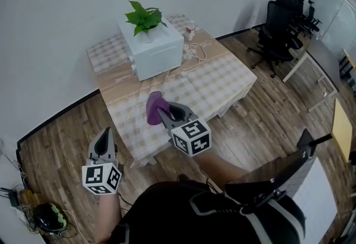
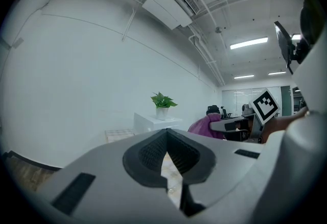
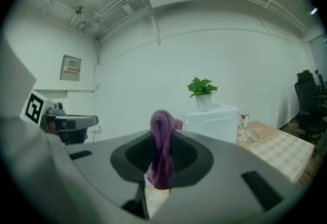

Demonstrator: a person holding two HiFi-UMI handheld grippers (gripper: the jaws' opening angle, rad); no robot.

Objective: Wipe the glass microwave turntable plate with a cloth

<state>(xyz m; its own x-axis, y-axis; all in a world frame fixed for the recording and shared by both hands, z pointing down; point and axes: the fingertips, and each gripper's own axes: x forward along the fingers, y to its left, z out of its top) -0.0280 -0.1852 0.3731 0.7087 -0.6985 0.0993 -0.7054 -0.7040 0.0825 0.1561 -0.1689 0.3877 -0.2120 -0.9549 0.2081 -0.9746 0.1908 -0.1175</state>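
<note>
Two grippers show in the head view, above a table covered with a checked cloth of beige and white. The right gripper is clenched on a purple cloth, a soft bunch that stands up out of the jaw tips over the table's near half. The left gripper is off the table's near corner, over the wood-plank floor, with its tips drawn together. A white, box-shaped microwave sits at the table's far side with a leafy green plant on top; a small bottle and a coiled pale cable lie just beside it. Black office chairs stand well apart. The glass plate cannot be picked out with certainty.

Left gripper view: the left gripper has its ribbed dark pads meeting at the tip, with nothing between them. Beyond are the plant, the microwave and the cloth.

Right gripper view: the right gripper pinches the cloth, a ribbed knit folded into a rounded loop above the pads, with its tail hanging below them. The plant, microwave, bottle and cable lie behind.
</note>
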